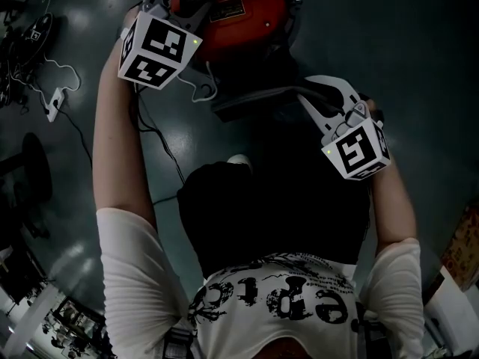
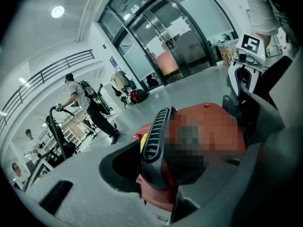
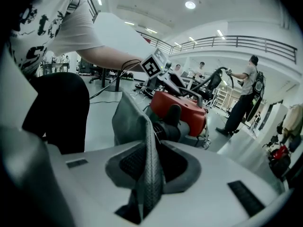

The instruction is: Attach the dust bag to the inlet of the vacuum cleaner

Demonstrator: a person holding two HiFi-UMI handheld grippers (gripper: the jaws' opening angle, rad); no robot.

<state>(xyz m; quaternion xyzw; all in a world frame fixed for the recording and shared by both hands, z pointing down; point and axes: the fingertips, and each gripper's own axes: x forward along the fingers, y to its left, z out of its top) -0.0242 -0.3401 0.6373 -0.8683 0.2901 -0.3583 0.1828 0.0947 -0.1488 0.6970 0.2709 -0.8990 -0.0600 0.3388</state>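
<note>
**Condition.** The red vacuum cleaner (image 1: 224,21) stands on the dark floor in front of the person, at the top of the head view. The left gripper (image 2: 158,152) has its jaws set wide and closed round the black ribbed carrying handle (image 2: 154,131), which steadies the machine. The right gripper (image 3: 147,174) has its jaws drawn narrow on a fold of the grey dust bag (image 3: 128,122). The fabric rises from the pinch toward the black tubular inlet (image 3: 170,130) on the red body. The bag lies just beside the inlet. No view shows whether its mouth is already over the tube.

**Assessment.** The step in hand appears to be bringing the bag's mouth onto the inlet. The left grip should hold the body firm against the push. The right should bring the opening square to the tube and slide it on evenly. The pinch is on loose cloth, so the mouth may fold or skew. A hold nearer the opening would likely give better control.
</note>
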